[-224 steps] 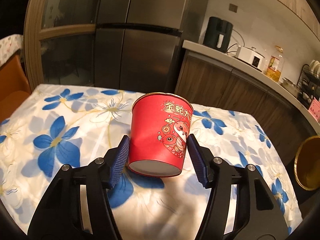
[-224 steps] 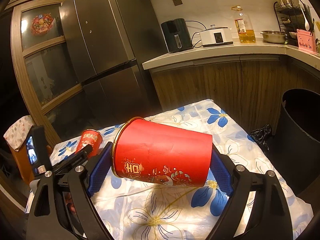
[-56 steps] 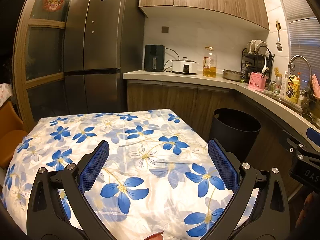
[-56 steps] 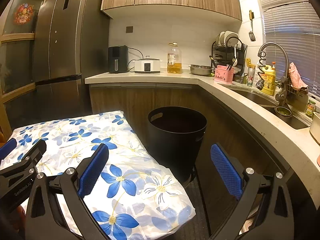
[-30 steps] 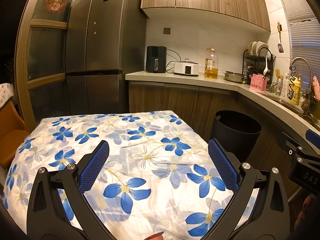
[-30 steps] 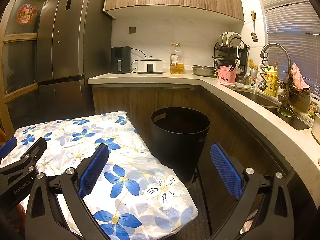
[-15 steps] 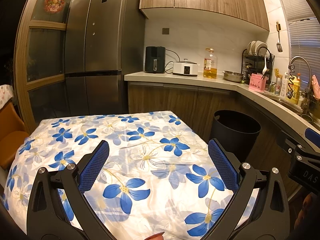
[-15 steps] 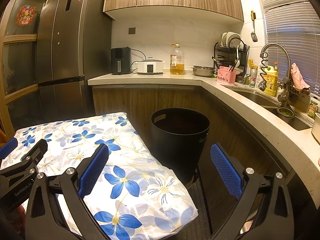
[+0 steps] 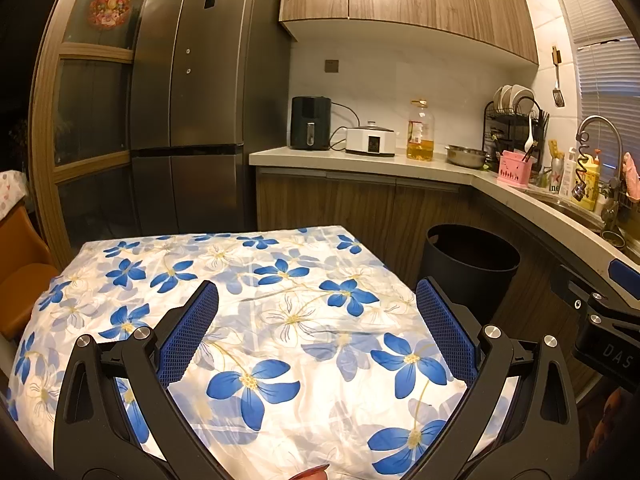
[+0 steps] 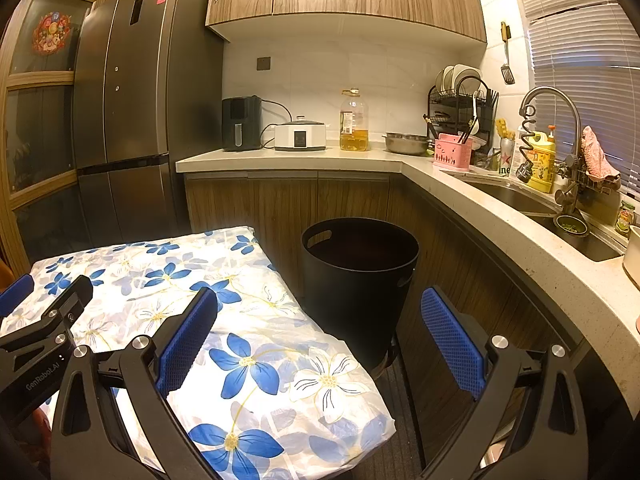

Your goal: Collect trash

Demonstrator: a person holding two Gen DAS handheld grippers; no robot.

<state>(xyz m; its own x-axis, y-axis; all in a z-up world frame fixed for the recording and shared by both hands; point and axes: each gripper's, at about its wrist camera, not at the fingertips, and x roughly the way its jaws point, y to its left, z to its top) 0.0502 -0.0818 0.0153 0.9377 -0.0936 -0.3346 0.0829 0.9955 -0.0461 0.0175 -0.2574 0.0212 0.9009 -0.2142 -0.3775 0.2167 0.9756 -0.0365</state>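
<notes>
Though the flowered table (image 9: 280, 280) shows no trash that I can see, the black bin (image 10: 360, 280) stands beside its right edge, nearer the right gripper (image 10: 320, 344); the left gripper (image 9: 318, 328) hovers over cloth, both spread wide, empty

Two matching handheld grippers, left gripper (image 9: 318, 322) and right gripper (image 10: 320, 326), each built of matte black plastic arms with triangular cut-outs and silver round-head screws at the pivots. Blue, finely dimpled rubber pads (image 9: 190, 330) lining the inner faces of the fingers. White lettering "GenRobot.AI" printed along the left unit's black side, with blue trim at its tip, as seen from the right wrist camera.
</notes>
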